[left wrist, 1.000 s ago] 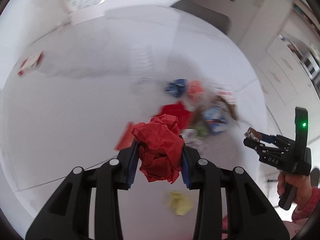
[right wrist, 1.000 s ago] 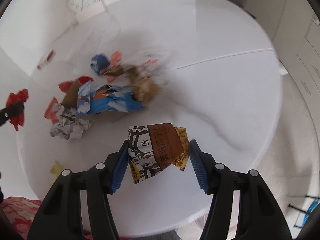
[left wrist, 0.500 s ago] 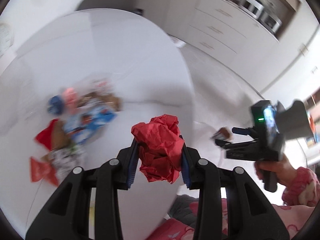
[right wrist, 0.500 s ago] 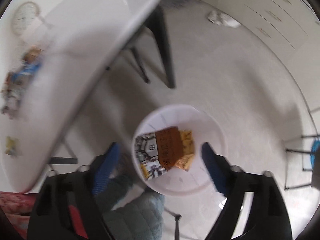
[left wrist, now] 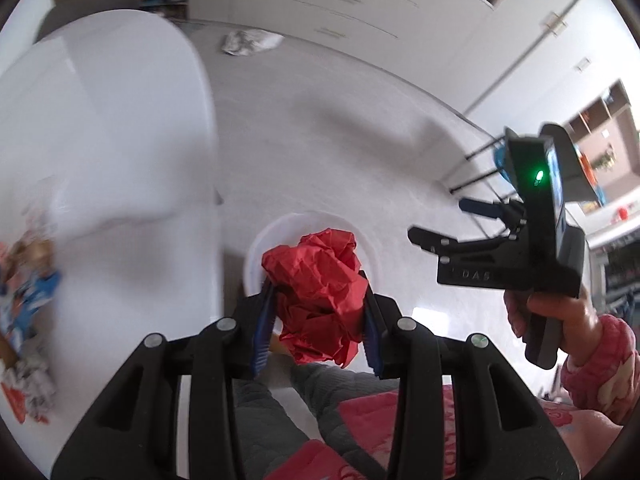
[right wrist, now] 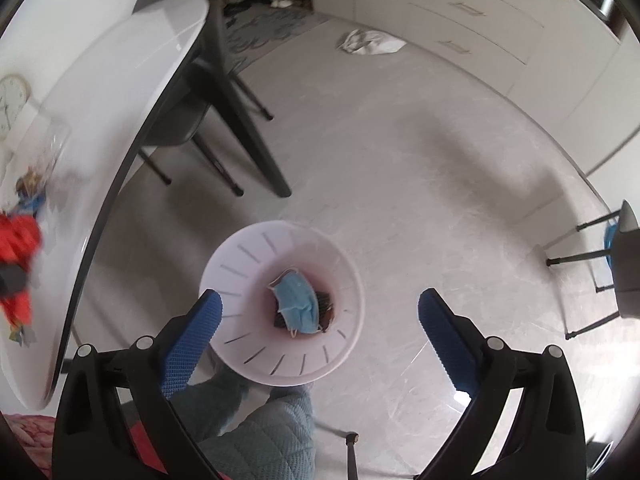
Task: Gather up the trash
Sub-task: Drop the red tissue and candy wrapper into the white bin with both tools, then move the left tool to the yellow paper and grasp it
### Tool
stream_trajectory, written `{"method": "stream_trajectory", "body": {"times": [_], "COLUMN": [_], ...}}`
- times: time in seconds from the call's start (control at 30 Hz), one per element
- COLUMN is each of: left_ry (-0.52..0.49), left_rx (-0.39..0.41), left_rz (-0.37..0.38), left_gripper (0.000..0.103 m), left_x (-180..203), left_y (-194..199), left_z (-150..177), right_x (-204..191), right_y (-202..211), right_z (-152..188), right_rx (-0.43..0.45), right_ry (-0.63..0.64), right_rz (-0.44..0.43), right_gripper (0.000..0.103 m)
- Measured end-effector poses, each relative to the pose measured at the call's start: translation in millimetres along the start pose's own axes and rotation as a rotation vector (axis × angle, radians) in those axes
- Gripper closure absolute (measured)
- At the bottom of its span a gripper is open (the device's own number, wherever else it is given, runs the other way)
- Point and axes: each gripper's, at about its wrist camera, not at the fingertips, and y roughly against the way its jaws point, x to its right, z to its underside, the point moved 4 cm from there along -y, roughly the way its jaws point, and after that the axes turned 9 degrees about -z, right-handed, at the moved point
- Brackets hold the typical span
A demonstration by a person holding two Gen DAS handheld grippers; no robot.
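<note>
My left gripper [left wrist: 317, 308] is shut on a crumpled red paper ball [left wrist: 316, 276], its jaws just starting to open. It hangs above the white trash bin [left wrist: 256, 252] on the floor. My right gripper [right wrist: 320, 298] points down over the same bin [right wrist: 240, 248]; its jaws are opening wide and nothing is between them. Inside the bin a blue face mask [right wrist: 298, 304] lies over a dark brown wrapper [right wrist: 326, 308]. In the left wrist view the right gripper [left wrist: 436, 218] stands to the right, held by a hand. The red ball [right wrist: 18, 236] shows blurred at the right wrist view's left edge.
The white table [right wrist: 120, 80] runs along the left, with several pieces of trash [left wrist: 28, 292] on it. Dark chair and table legs [right wrist: 248, 128] stand behind the bin. A white cloth [right wrist: 370, 42] lies on the floor near the cabinets. A person's quilted trouser leg [right wrist: 260, 432] is beside the bin.
Both grippers swung from over the table to over the bin. The right one opened and let go of the brown snack wrapper, which now lies in the bin. The left still carries the red ball.
</note>
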Motion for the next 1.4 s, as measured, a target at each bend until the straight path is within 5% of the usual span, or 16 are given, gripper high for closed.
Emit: {"method": "stream_trajectory", "body": {"times": [0.13, 0.23, 0.93, 1.17, 1.4], "left_ry": [0.006, -0.014, 0.072, 0.233, 0.466], "left_rx": [-0.003, 0.014, 0.042, 0.071, 0.067], "left_rz": [0.001, -0.021, -0.107, -0.26, -0.46], "left_gripper": [0.018, 0.008, 0.008, 0.008, 0.008], "left_x": [16, 24, 5, -56, -128], "left_y": [-4, 1, 19, 43, 76], "left_z": [-3, -3, 0, 30, 108], "right_x": [16, 21, -7, -71, -168], "right_y": [11, 18, 17, 3, -20], "right_z": [-1, 4, -2, -19, -28], "right_rx": [0.03, 0.041, 0.036, 0.01, -0.043], "right_ry": [-0.026, -0.028, 0.035, 0.211, 0.46], "right_rz": [0.001, -0.001, -0.031, -0.068, -0.162], "right_gripper": [0.003, 0.003, 0.003, 0.003, 0.003]}}
